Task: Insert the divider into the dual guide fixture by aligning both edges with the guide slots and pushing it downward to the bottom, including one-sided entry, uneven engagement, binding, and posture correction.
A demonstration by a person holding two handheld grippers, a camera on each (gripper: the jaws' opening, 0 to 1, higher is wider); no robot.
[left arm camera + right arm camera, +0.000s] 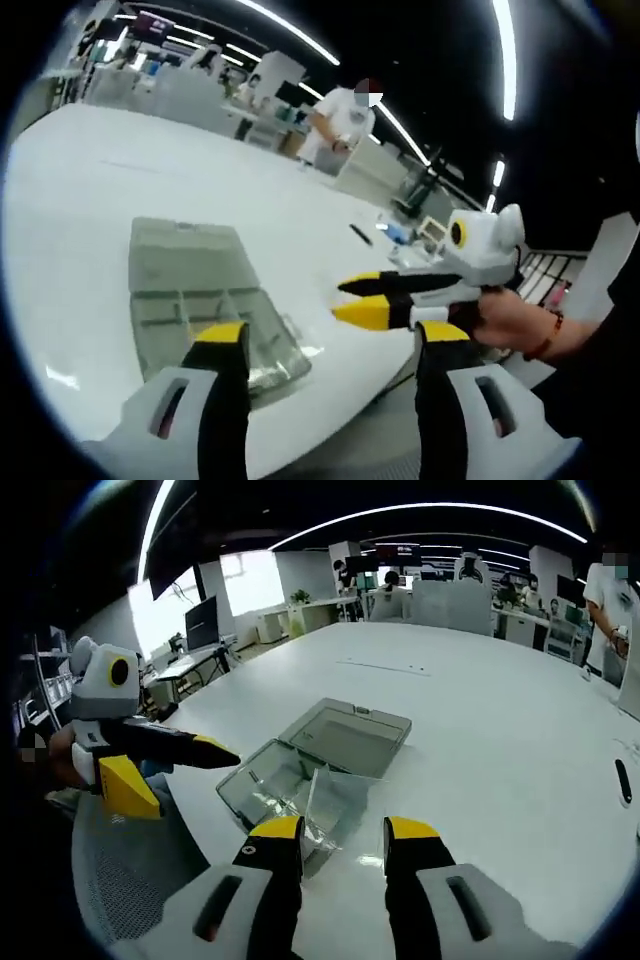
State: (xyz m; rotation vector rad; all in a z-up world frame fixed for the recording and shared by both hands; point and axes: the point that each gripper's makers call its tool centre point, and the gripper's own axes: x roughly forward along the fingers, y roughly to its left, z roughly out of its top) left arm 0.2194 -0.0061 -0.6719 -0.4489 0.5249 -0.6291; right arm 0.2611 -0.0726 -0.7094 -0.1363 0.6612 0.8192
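A clear plastic box (262, 780) lies on the white table (480, 710) with its lid (348, 735) flat open behind it. In the left gripper view the box (190, 290) sits just beyond my left jaw. A transparent divider (338, 795) stands tilted at the box's near corner, right in front of my right gripper (342, 830), whose jaws stand apart; I see no contact with the sheet. My left gripper (332, 338) is wide open and holds nothing. The right gripper (345, 300) hovers beside the box, and the left gripper (190, 760) hangs over the table's edge.
A person in white (340, 125) stands at the far side of the table. A small dark object (622, 780) lies further out. The table's edge runs close to both grippers, with a mesh chair (120, 880) below it. A hand with a red wristband (520, 322) holds the right gripper.
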